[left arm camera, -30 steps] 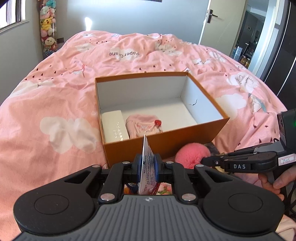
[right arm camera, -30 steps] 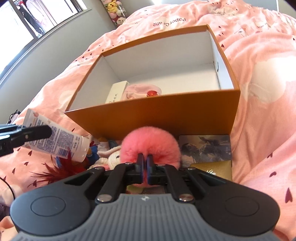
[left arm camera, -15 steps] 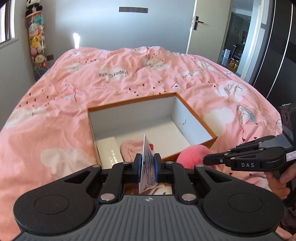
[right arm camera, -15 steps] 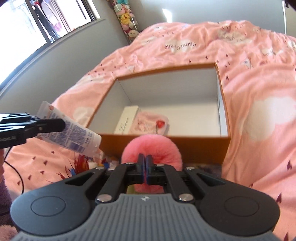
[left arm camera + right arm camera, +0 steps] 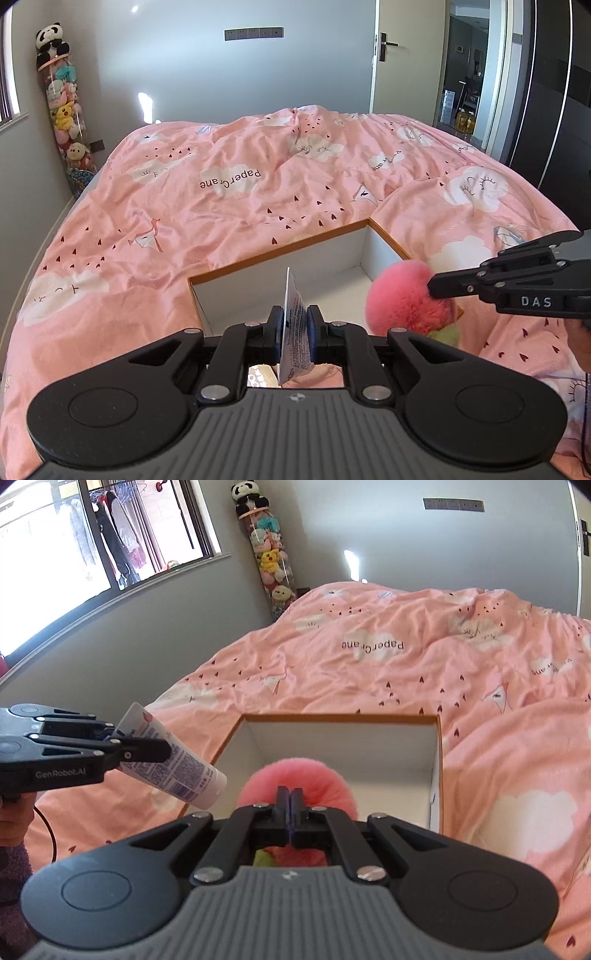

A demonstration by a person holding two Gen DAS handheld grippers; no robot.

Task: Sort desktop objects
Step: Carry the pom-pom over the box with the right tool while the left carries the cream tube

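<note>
Both tongs: loaded, above the box's near edge.
Left tongs [image 5: 294, 328]: clamped on the white tube's [image 5: 293, 332] flat end.
Right tongs [image 5: 290, 805]: squeezed tight on the pink pompom [image 5: 295, 775].
Box [image 5: 436, 775]: open on the bed [image 5: 369, 672], at 12 o'clock of both tongs.
Pompom: 3 o'clock of the tube.

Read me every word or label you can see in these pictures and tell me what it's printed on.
"DAS": side of the right hand-held gripper.
"GenRobot.AI": side of the left hand-held gripper.
"PaperCrane": pink duvet, printed upside down on several cloud patches.
White tube in the left hand-held gripper: dense print, too small to read.
</note>
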